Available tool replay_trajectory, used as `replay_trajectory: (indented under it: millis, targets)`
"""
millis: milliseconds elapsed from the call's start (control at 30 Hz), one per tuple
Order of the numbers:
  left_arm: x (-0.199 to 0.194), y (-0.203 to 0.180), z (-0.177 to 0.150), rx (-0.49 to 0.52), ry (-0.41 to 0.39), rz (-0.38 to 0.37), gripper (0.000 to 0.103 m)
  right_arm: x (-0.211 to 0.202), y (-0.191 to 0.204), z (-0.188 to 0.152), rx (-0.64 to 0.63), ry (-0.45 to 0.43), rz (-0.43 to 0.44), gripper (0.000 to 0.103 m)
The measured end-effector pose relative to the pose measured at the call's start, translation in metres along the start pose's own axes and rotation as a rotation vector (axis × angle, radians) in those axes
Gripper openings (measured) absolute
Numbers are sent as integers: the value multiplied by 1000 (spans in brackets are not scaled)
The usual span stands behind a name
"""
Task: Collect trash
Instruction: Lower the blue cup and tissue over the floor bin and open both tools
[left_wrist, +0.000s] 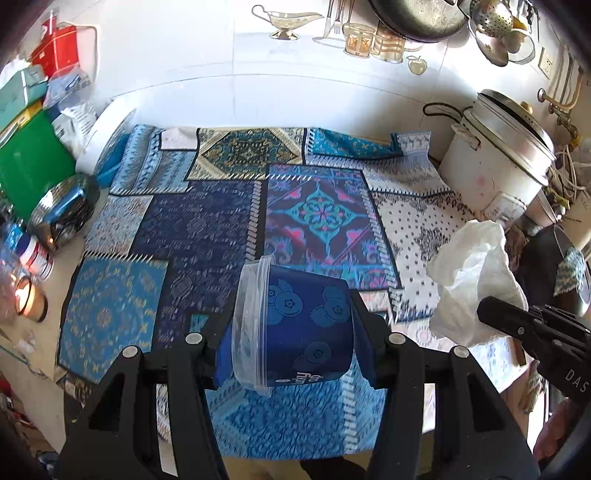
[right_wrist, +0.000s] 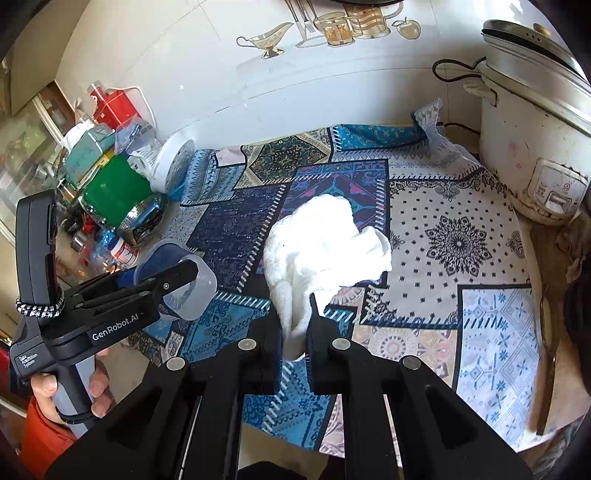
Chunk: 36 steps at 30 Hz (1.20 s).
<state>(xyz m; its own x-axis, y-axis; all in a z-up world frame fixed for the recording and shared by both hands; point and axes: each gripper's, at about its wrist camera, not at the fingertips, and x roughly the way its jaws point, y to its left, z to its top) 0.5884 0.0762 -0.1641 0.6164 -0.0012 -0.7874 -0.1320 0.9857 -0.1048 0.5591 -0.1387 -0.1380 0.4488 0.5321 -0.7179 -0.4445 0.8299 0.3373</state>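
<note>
My left gripper (left_wrist: 291, 325) is shut on a blue plastic cup (left_wrist: 295, 328) printed with blueberries, its clear rim turned to the left, held above the patterned cloth. The right wrist view shows that same cup (right_wrist: 184, 284) and left gripper (right_wrist: 173, 280) at the left, carried by a hand. My right gripper (right_wrist: 295, 325) is shut on a crumpled white paper towel (right_wrist: 325, 247), which bulges up beyond the fingers. In the left wrist view the towel (left_wrist: 472, 273) hangs at the right from the black right gripper (left_wrist: 491, 314).
A blue patchwork tablecloth (left_wrist: 207, 229) covers the table. A white rice cooker (right_wrist: 532, 129) stands at the back right. Boxes, a green container (right_wrist: 114, 192), a foil packet (left_wrist: 62, 210) and small bottles crowd the left side. A tiled wall (left_wrist: 258, 74) rises behind.
</note>
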Motion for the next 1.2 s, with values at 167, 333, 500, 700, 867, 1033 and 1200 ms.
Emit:
replay_trajectory:
  millis: [167,333,500,700,867,1033,1200]
  targets:
    - [-17,19,-43,16,25,-18,53,-4,25,-37,20,4,-21,9]
    - [-41,43,-94,44,51,-33,53,-7,59,-81,51,13,-32,9]
    - [-64,56,-143,68,72,-55,53,-2,89,-129,77,37,-36,9]
    - [-65,68,-193,64,155,-70,53,12,102,-178,119,110,-31,9]
    - [-40,71,-233,44,240,-82,53,36,88,-212,157,191,-43,9]
    - [8,67,-275,12,322,-81,53,72,56,-245,185,270,-58,9]
    - [81,60,-322,-8,405,-63,53,124,10,-283,209,352,-73,9]
